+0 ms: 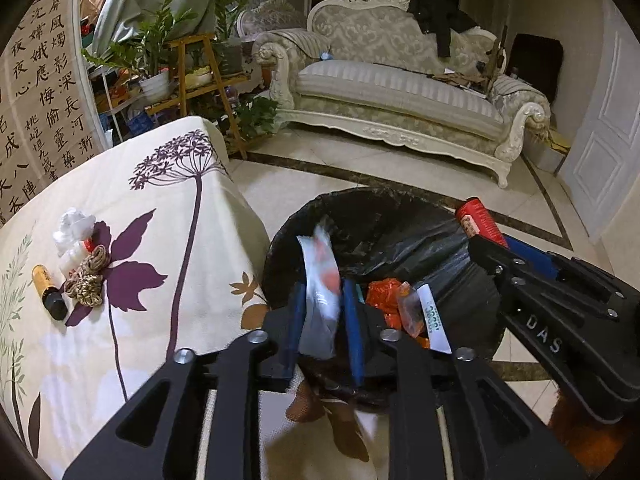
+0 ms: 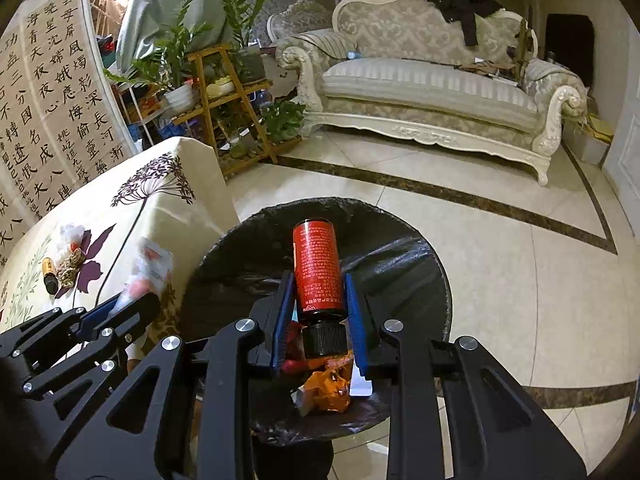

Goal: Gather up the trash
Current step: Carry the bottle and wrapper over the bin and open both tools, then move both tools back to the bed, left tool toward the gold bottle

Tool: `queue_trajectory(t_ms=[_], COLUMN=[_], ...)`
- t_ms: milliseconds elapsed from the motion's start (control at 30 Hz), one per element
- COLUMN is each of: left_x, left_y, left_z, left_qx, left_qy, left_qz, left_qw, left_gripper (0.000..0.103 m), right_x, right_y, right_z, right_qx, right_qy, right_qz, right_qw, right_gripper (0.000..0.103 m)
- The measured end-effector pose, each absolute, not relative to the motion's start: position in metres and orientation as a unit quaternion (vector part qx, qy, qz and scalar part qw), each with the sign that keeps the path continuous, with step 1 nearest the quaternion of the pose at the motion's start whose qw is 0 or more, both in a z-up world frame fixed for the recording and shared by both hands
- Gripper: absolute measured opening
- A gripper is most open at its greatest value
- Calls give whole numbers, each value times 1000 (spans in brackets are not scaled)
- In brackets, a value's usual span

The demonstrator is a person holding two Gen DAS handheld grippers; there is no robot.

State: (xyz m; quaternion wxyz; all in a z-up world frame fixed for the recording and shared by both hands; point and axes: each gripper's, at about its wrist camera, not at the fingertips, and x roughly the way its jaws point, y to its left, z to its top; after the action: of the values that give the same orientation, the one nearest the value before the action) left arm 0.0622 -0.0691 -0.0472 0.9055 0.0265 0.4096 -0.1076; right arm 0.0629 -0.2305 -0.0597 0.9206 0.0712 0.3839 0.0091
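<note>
- Since both our grippers are already over the bin point(image 1: 420, 240), the step in hand looks like the drop, so here's what we'd watch for.
- Left wrist view: our left gripper point(image 1: 323, 316) has a white wrapper point(image 1: 320, 280) with red print standing between its blue pads. The wrapper is blurred and looks loose; we read the jaws as parted, not pinching it. It sits just inside the near rim, close to the table point(image 1: 132, 216), so we'd nudge further over the middle so it doesn't flutter down outside.
- Same view: orange wrappers point(image 1: 384, 300) and a white slip already lie in the black liner. A tissue wad point(image 1: 74, 226), some twine point(image 1: 90, 280) and a small yellow bottle point(image 1: 48, 290) are on the tablecloth, so there's more to collect.
- Right wrist view: our right gripper point(image 2: 318, 300) is clamped on a red bottle point(image 2: 318, 266), black cap toward us, body pointing out over the bin mouth. It's well centred, so just opening should do; it's hard and heavier, so we'd let go low to avoid a bounce.
- Same view: the left gripper shows off to the left near the table edge, wrapper a pale blur at its tips.
</note>
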Motion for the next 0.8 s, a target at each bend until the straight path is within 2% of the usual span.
queue_trajectory(t_ms=[33, 200, 500, 533, 567, 600, 800], left_x=[63, 66, 66, 65, 65, 64, 61], left_y=[-69, -63, -62, -60, -58, -55, -27], left_z=[-47, -46, -45, -45, -44, -42, -37], left_qx=[25, 14, 12, 13, 12, 10, 1], left_qy=[411, 409, 408, 407, 406, 406, 402], left_qz=[-105, -94, -91, -89, -87, -85, -53], left_qw=[905, 908, 908, 909, 909, 910, 914], left_gripper=[38, 52, 63, 64, 65, 66, 70], right_x=[63, 64, 68, 68, 68, 67, 68], right_y=[-232, -237, -237, -236, -234, -232, -208], right_z=[-61, -66, -66, -65, -64, -63, -58], right_qx=[72, 80, 83, 83, 82, 81, 73], right_qy=[385, 391, 392, 392, 390, 388, 386], right_qz=[8, 2, 0, 2, 3, 3, 28], right_qw=[920, 917, 916, 916, 917, 918, 919], right_gripper=[26, 26, 27, 29, 40, 44, 45])
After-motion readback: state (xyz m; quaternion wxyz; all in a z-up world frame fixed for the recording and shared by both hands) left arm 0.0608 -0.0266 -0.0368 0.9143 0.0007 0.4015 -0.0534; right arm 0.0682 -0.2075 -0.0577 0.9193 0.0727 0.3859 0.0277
